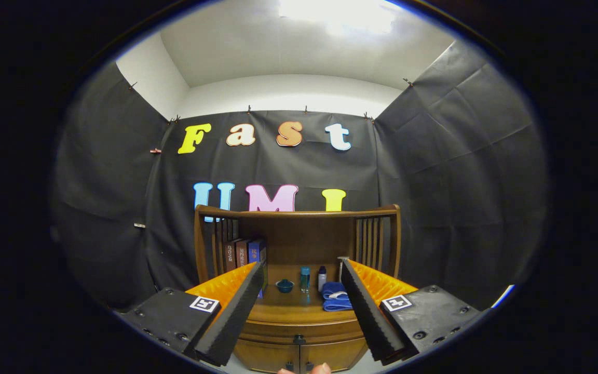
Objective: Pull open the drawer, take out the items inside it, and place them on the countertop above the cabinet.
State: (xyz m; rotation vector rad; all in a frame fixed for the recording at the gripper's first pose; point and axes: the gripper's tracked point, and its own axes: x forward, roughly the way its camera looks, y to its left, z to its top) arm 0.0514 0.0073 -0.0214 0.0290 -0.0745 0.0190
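The gripper (301,306) hangs with its two fingers spread wide apart and nothing between them, aimed at a wooden cabinet (299,332) in the lower middle of the frame, well short of touching it. The drawer (299,332) sits closed just under the countertop (299,311), its small dark knob (299,339) centred low in the gap between the fingers; whatever it holds is shut away and cannot be judged from here. On the countertop, beyond the fingertips, stand a small teal bowl (284,285), a pale blue bottle (304,278), a white bottle with a dark cap (322,278) and a folded blue towel (336,297), with a row of books (244,253) to the left, partly behind the left finger. The risks, as I read them: the knob is small and the fingers are broad, so a closing grasp could slip off it or catch the drawer's edge instead; a pull off the drawer's line may jam it or rock the cabinet and tip the bottles; and the countertop is already busy, so setting things down could knock them over. The cabinet's lower doors are cut off at the bottom of the frame, where fingertips of a person (304,370) just show, and the fisheye bends the edges badly.
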